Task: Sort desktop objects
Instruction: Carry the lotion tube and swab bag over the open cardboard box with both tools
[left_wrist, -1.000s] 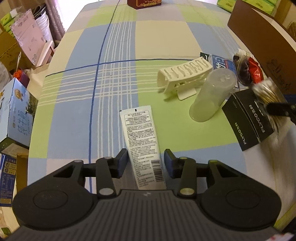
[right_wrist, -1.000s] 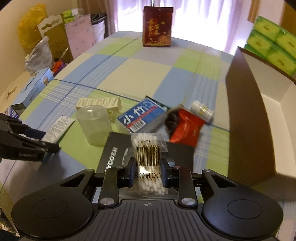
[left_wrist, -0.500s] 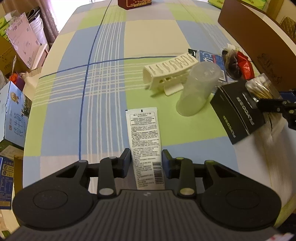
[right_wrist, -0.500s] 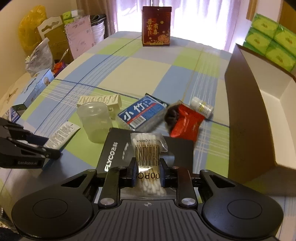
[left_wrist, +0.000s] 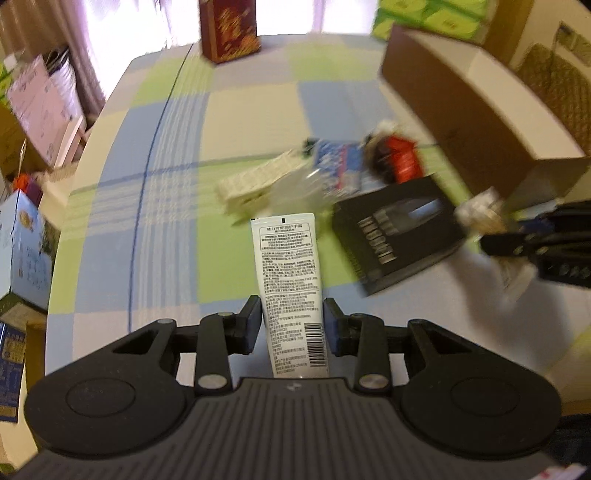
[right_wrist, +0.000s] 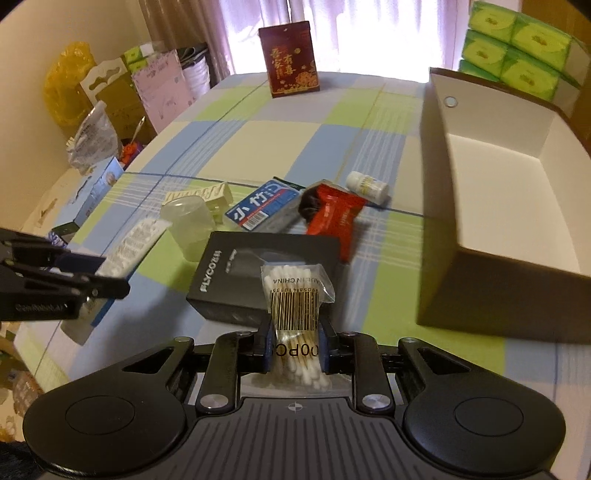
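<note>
My left gripper (left_wrist: 291, 319) is shut on a white tube (left_wrist: 290, 273) and holds it above the checked tablecloth; it also shows in the right wrist view (right_wrist: 92, 280) at the left with the tube (right_wrist: 129, 247). My right gripper (right_wrist: 293, 341) is shut on a clear bag of cotton swabs (right_wrist: 293, 295), held above a black FLYCO box (right_wrist: 255, 266). In the left wrist view the right gripper (left_wrist: 491, 243) is at the right with the bag (left_wrist: 480, 210). The open brown cardboard box (right_wrist: 461, 206) stands to the right.
On the table lie a clear plastic cup (right_wrist: 188, 225), a white hair clip (right_wrist: 203, 194), a blue packet (right_wrist: 264, 205), a red packet (right_wrist: 334, 218), a dark hair tie (right_wrist: 308, 205) and a small white bottle (right_wrist: 367, 186). A dark red carton (right_wrist: 290, 59) stands at the far edge.
My left gripper has lifted the tube off the table and swung right, toward the black box. My right gripper has risen and moved back with the swab bag.
</note>
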